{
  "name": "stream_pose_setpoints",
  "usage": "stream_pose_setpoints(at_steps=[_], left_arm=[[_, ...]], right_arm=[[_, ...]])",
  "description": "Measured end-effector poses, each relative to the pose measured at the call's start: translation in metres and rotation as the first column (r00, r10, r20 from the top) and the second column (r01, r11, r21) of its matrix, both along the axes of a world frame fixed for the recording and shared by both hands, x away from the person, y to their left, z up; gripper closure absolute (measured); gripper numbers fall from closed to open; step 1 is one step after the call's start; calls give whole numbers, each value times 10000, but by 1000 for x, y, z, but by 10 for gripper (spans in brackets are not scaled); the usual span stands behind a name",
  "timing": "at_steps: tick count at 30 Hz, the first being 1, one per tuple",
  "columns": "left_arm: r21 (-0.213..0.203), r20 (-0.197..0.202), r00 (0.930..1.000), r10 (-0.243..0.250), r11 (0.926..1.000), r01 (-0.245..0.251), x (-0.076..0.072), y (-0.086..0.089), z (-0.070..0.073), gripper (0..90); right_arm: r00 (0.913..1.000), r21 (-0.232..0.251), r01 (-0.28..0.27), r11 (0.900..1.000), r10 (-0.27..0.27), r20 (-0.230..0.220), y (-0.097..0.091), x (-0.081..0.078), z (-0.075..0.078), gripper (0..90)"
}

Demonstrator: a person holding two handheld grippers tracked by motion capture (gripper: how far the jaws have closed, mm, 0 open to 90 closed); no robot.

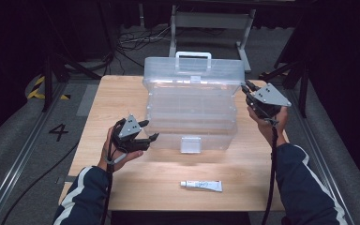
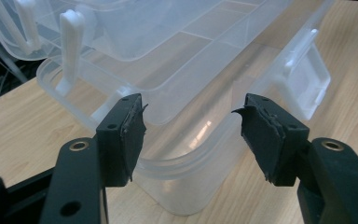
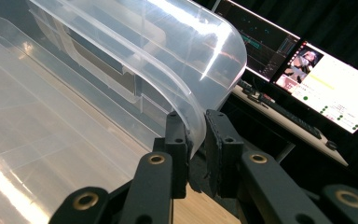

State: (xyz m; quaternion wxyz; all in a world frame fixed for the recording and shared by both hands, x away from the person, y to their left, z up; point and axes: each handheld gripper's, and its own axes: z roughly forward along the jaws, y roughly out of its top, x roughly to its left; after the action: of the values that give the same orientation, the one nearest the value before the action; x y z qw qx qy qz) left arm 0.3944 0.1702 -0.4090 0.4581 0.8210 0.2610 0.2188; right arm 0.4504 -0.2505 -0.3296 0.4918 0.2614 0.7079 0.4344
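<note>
- The clear plastic organiser box (image 1: 192, 110) is sitting in the middle of the worktop (image 1: 122, 187), its handle (image 1: 193, 56) at twelve o'clock and its front latch (image 1: 190, 144) at six o'clock.
- The right gripper (image 3: 196, 135) is clamping the lid (image 3: 168, 56) at its corner, at the box's three o'clock side; in the right gripper view the thin curved rim is running between the two pads, which are pressing on it.
- The left gripper (image 2: 191, 130) is hanging at the box's eight o'clock corner with its jaws apart, nothing pinched; in the left gripper view the rounded lower corner of the box is lying between the pads without touching them.
- A small white tube (image 1: 201, 185) is lying well apart, at six o'clock of the box, near the front edge of the worktop.
- Handling, as a judgement: the box is looking empty, so it is probably light and liable to slide or tip when the lid is pulled.
- The thin plastic is smooth and glossy, so the pads may be slipping on it; it is likely flexing rather than staying stiff, and a hard pinch at one corner could twist or crack it.
- Best holds: the lid's rim close to a corner, where the curve is stiffening it, and the base's lower lip for steadying.
</note>
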Motion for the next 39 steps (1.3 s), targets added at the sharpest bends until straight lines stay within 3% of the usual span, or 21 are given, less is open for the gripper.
stream_pose_setpoints(at_steps=[6,15,28,35,39], left_arm=[[33,-49,10000,-59,10000,59,0,2,0,410],[304,-223,9952,-957,9949,963,-6,-11,3,481],[891,-742,9831,-1677,9807,1740,9,-35,-4,534],[855,-1067,9796,-1705,9800,1799,17,-38,-10,548],[1110,-1294,9758,-1762,9753,1908,21,-41,-15,553]], right_arm=[[9998,-47,8,10000,-9,-219,0,4,5,805],[9987,29,181,9998,-179,-468,3,10,11,807],[9982,238,359,9991,-347,-491,4,17,15,814],[9980,384,401,9985,-382,-503,5,22,16,817],[9977,392,442,9983,-421,-539,5,25,18,823]])
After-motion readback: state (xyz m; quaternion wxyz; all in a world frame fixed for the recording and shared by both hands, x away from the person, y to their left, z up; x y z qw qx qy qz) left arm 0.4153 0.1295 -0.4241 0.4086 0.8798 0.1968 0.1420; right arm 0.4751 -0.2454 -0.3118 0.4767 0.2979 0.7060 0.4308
